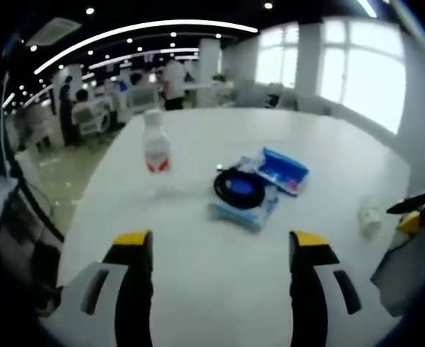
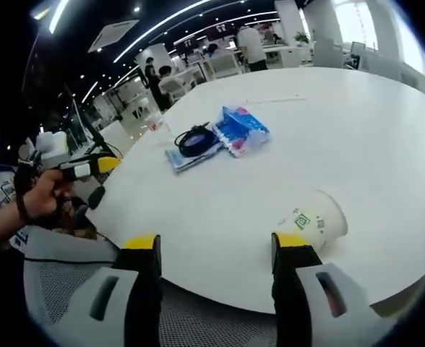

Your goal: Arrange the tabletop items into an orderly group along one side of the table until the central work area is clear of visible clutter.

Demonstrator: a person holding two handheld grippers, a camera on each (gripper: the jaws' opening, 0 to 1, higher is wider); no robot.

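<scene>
My right claw [image 2: 216, 249] hung wide apart at the near edge of the counter [image 2: 386, 130], with the paper cup [image 2: 315, 220] lying on its side just beyond my right jaw, its mouth turned away to the right and its long axis running roughly left to right. I judged it light and easily crushed, best taken gently across its middle. My left claw [image 1: 223, 242] was spread apart too, holding nothing, facing the bottle [image 1: 155, 144] and the coiled cable [image 1: 240, 186].
</scene>
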